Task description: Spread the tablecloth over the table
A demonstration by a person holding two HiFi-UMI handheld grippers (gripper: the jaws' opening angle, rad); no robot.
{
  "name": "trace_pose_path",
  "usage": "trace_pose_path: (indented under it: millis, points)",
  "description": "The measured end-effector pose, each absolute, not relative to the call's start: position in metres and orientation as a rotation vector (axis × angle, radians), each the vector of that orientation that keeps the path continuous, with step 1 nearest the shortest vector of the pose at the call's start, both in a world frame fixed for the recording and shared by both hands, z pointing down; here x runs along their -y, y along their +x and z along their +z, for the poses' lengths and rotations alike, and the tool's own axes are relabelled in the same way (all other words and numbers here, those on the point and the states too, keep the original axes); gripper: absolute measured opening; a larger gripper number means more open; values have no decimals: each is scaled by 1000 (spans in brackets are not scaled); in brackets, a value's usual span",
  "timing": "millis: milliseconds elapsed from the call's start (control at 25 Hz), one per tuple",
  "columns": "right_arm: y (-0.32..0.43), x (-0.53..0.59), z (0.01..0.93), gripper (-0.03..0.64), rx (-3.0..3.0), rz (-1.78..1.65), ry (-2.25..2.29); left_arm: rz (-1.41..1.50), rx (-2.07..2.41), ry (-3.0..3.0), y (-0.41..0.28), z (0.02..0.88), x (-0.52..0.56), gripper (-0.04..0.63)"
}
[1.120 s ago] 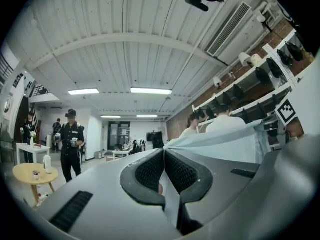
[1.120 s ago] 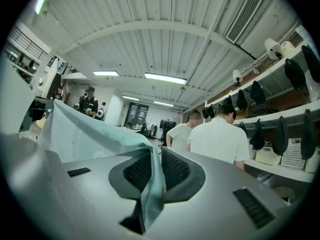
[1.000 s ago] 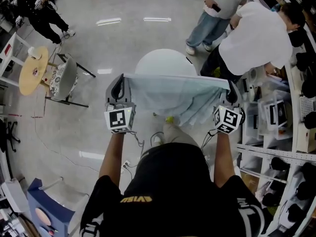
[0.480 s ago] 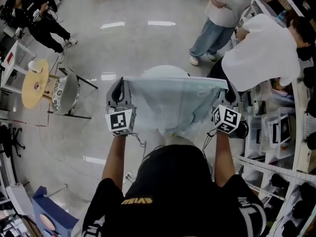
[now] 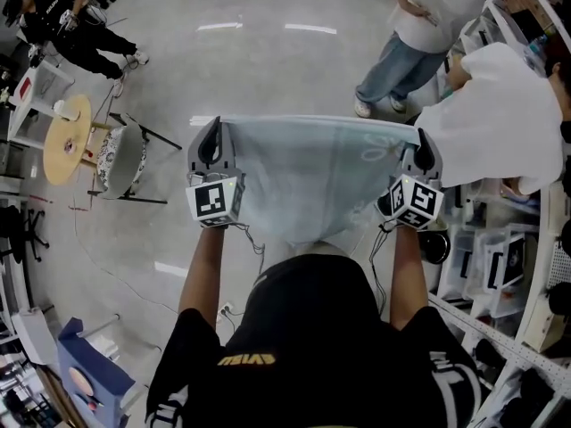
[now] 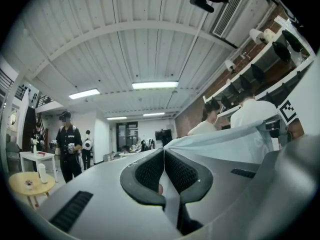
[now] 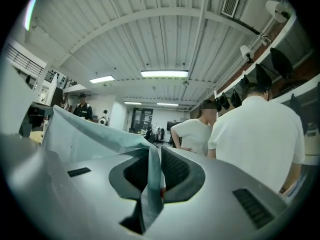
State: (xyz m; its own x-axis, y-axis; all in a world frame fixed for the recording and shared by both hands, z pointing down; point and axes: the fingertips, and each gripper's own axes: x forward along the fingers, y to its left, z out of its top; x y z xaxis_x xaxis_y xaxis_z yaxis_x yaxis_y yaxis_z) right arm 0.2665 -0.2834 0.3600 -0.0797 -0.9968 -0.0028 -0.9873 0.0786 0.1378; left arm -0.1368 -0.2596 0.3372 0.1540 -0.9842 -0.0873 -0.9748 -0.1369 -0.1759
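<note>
Head view, tablecloth: we hold the tablecloth (image 5: 312,172) in the air. Its top edge is drawn taut between the left gripper (image 5: 214,130) and the right gripper (image 5: 419,143), and the rest hangs down toward us.
Head view, progress: the cloth is lifted and opened across its width but not laid. The table to be covered does not show here and may be hidden under the sheet. We judge that placing, lowering and smoothing are all left.
Head view, surroundings: a person in a white shirt (image 5: 495,105) bends just beside the right gripper, and a standing person (image 5: 410,34) is beyond the far edge, so both crowd that side. A small round table (image 5: 65,138) and a chair (image 5: 120,159) stand well apart on the left. Shelves (image 5: 526,266) line the right.
Left gripper view, tool: the left gripper (image 6: 162,171) has its jaws pressed together on a thin corner of the tablecloth (image 6: 225,144), which runs off to the right.
Left gripper view, surroundings: a person in black (image 6: 67,144) stands far off at the left, near the small round table (image 6: 25,184).
Right gripper view, tool: the right gripper (image 7: 155,171) pinches a bunched fold of the tablecloth (image 7: 95,139), which stretches away to the left.
Right gripper view, obstacle: the person in a white shirt (image 7: 260,139) fills the right side, close by. We judge a swing of the cloth that way could brush them.
</note>
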Motion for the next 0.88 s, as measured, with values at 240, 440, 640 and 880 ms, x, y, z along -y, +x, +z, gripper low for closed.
trace_pose_path:
  millis: [240, 440, 640, 880]
  points:
    - [273, 334, 366, 28, 2286, -147, 2007, -91, -1995, -2211, -128, 338, 303, 20]
    - [271, 368, 374, 25, 2286, -131, 1986, -139, -1974, -2227, -129, 346, 335, 20]
    - [257, 391, 370, 14, 2241, -160, 1991, -155, -1919, -2262, -142, 343, 361, 20]
    - [249, 415, 370, 9, 2193, -165, 2033, -126, -1917, -2310, -151, 356, 399, 20]
